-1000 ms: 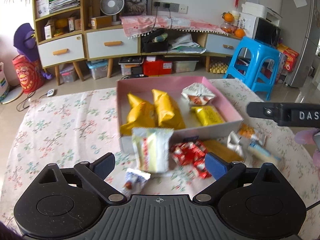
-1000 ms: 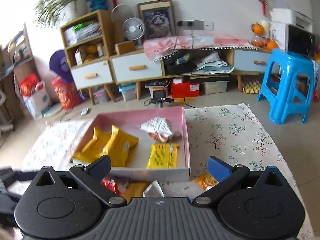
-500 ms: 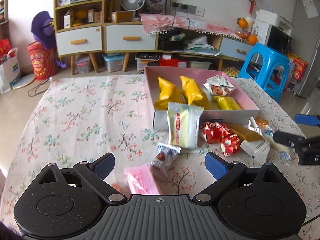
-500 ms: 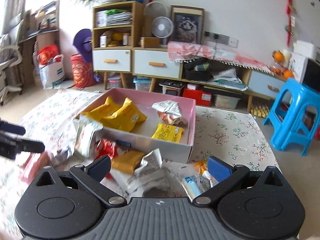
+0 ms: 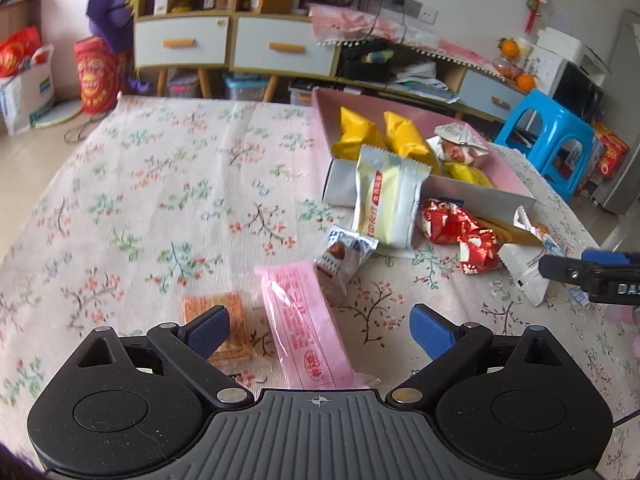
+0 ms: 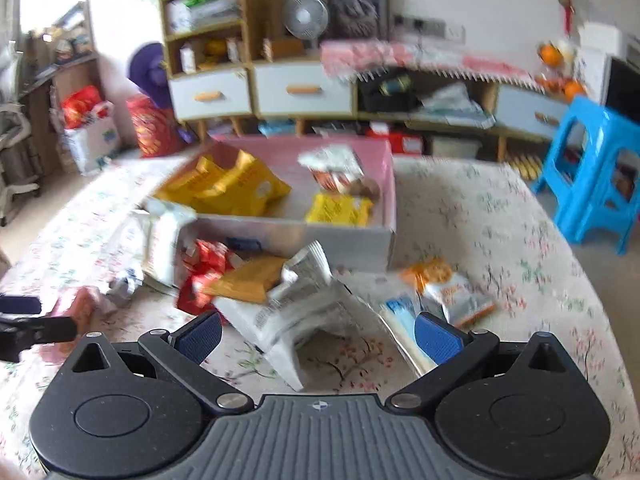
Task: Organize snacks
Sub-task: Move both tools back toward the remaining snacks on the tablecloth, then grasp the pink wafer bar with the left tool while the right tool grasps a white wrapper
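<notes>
Your left gripper (image 5: 320, 326) is hanging wide open right over the pink wafer pack (image 5: 306, 324), not touching it. Your right gripper (image 6: 318, 338) is gaping open too, with the white wrapper (image 6: 296, 316) lying between its fingers. Further back, yellow packets (image 5: 380, 138) are already sitting in the pink box (image 5: 510, 178).

- The right wrist view is smeared throughout; print on the silver packet (image 6: 296, 312) is unreadable.
- The left gripper (image 6: 24, 326) is cut off at nine o'clock.
- The orange biscuit pack (image 5: 224, 320) sits half behind a blue finger pad (image 5: 210, 330).
- The pink wrapper (image 5: 306, 330) disappears under the gripper body at six o'clock.
</notes>
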Available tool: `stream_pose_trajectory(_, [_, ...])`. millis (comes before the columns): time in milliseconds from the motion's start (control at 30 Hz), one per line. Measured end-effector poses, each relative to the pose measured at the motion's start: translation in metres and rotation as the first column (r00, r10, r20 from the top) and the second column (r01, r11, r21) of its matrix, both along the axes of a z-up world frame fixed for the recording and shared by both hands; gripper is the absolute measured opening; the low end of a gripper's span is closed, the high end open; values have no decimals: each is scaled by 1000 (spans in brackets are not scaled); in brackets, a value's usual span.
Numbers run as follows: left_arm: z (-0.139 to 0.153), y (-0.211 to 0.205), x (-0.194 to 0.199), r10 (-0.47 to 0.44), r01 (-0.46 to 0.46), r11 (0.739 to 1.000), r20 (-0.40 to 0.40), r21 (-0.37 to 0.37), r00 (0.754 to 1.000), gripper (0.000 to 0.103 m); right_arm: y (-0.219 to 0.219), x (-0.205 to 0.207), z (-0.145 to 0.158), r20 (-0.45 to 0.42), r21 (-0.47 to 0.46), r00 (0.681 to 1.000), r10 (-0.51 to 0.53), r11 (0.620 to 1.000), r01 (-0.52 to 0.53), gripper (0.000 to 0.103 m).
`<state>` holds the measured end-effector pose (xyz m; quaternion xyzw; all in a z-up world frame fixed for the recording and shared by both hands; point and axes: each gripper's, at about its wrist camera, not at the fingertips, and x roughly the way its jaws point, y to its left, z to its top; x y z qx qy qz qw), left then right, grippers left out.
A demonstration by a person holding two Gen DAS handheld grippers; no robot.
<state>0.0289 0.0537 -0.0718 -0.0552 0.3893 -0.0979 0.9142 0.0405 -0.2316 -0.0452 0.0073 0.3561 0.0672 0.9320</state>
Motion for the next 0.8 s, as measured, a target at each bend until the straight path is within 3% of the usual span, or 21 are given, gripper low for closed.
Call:
stream_pose_trajectory(133, [2, 0, 0, 7, -7, 1000, 1, -4, 1000, 97, -2, 11, -10, -78, 53, 996, -48, 997, 53, 93])
stream_pose_trajectory(467, [3, -1, 0, 22, -22, 1000, 1, -11, 1000, 90, 11, 27, -11, -121, 130, 989, -90, 986, 106, 93])
stream_pose_trajectory(567, [4, -2, -1, 15, -15, 1000, -1, -16, 1000, 81, 8, 30, -15, -129, 141, 985, -113, 981, 131, 93])
stream_pose_trajectory(800, [2, -5, -1, -21, 21, 1000, -19, 14, 1000, 41, 2, 31, -22, -183, 86, 977, -110, 988, 127, 83])
